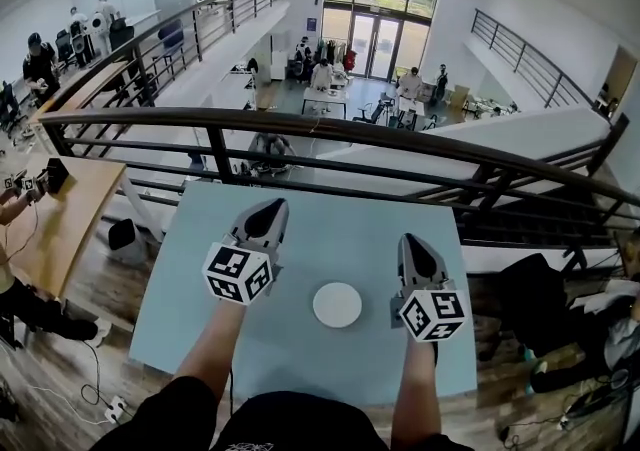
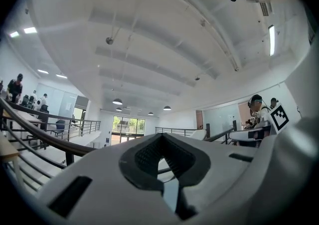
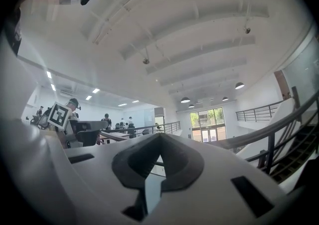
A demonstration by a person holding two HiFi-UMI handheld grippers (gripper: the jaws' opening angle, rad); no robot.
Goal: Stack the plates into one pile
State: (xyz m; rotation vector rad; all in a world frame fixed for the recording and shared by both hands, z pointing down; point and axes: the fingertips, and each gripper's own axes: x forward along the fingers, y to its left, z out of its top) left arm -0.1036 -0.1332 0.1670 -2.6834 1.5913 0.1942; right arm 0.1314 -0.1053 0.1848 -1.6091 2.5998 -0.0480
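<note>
A white pile of plates (image 1: 337, 304) rests on the pale blue table (image 1: 300, 239), near its front, between my two arms. My left gripper (image 1: 271, 209) is held above the table to the left of the plates, shut, with nothing in it. My right gripper (image 1: 413, 242) hovers just right of the plates, also shut and empty. In the left gripper view the left gripper (image 2: 162, 141) points level over the railing into the hall with its jaws together. The right gripper (image 3: 159, 141) in its own view does the same. Neither gripper view shows the plates.
A dark metal railing (image 1: 330, 129) runs past the table's far edge, with an open atrium below it. A wooden bench (image 1: 60, 219) stands to the left. A dark bag (image 1: 525, 309) sits on the floor at the right. People work at a distance.
</note>
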